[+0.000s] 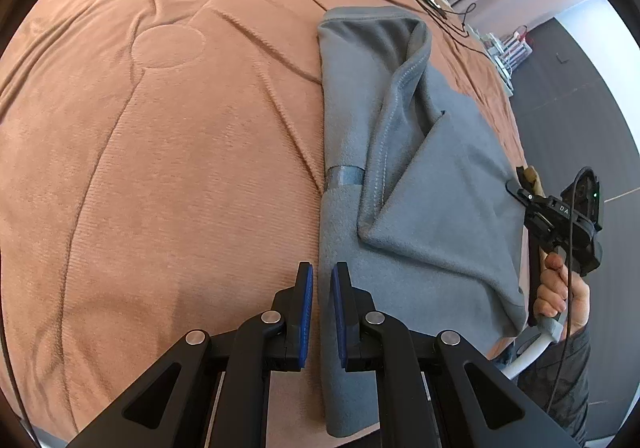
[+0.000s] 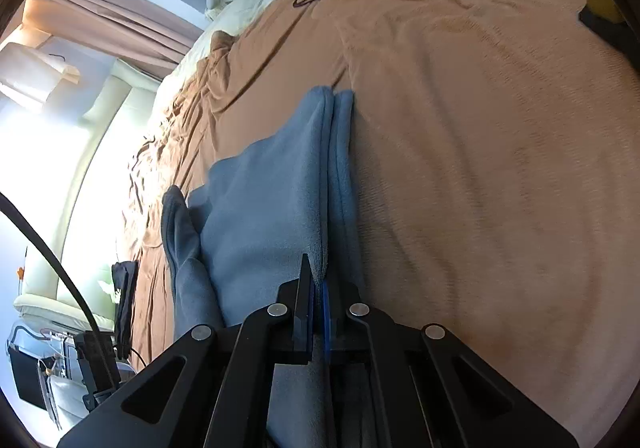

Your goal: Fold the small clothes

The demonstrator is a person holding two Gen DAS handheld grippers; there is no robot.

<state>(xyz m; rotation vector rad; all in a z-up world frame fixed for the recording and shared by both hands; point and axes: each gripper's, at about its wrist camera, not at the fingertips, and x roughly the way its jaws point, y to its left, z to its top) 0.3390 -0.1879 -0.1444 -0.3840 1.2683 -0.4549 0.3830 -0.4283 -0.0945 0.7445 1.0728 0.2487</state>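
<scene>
A: We begin at the left tongs point(image 1: 322, 312). Their blue pads stand almost together, with only a narrow gap, and the long folded edge of the grey fleece garment point(image 1: 404, 175) runs up through this gap. We judge that they pinch this edge, because the cloth passes exactly between the pads.

B: And the right tongs point(image 2: 318, 308)? In their own camera the pads are closed on a thick edge of the same garment; the fleece comes straight out from between them.

A: Yes, so we hold it at two places. The garment lies on the bed, on the brown blanket point(image 1: 160, 167), partly folded, with one flap turned diagonally over the body. In the left camera we also see the other tool at the far side of the garment, carried by a hand point(image 1: 560, 288).

B: How will it handle, do we think?

A: It looks soft, light and quite thick. Fleece is not slippery, so we judge a pinch will keep it well, but it has no stiffness: whatever we do not hold will hang and drag on the blanket.

B: Then where is it best to take it?

A: At the doubled edges and corners, where several layers come together. A single layer in the middle would only pull up a peak and disturb the fold.

B: And the loose sleeve-like part point(image 2: 184, 248) beside the body?

A: We should watch that it does not slip out.
</scene>
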